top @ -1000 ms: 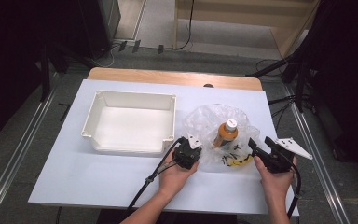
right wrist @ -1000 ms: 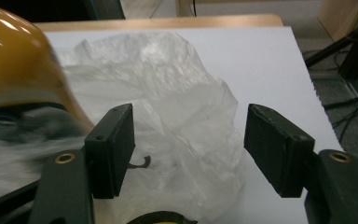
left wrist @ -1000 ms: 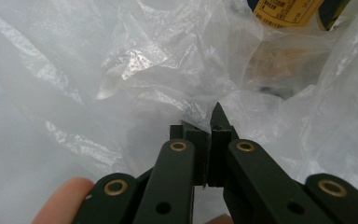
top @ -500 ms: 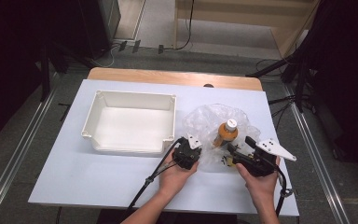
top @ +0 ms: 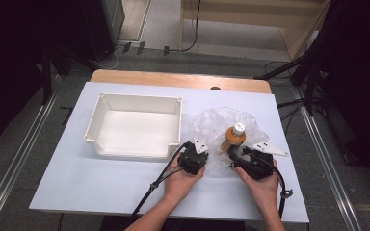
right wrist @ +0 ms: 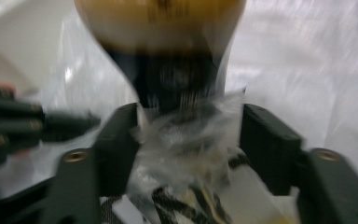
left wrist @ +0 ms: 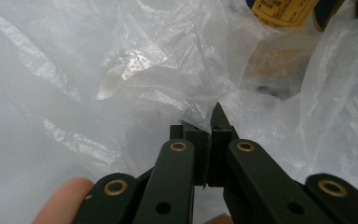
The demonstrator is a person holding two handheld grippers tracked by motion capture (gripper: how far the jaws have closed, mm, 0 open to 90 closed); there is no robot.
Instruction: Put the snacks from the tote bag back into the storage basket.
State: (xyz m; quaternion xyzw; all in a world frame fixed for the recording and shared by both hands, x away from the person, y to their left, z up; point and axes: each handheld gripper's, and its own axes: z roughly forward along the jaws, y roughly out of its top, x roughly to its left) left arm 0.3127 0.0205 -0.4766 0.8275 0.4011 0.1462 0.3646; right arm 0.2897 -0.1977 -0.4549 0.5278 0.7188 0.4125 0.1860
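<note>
My L gripper (top: 196,153) is pinched on the plastic bag (left wrist: 135,70). My R gripper (right wrist: 186,130) (jaws just closing) straddles crinkled bag; bottle (top: 233,136) stands just ahead, between my 2 grippers.

Grey carpet floor (top: 221,33) all around. White table top (top: 67,187) with a light wooden edge (top: 173,79). Pale wooden shelf (top: 279,14) behind. Dark black curtains (top: 356,72) beside.
</note>
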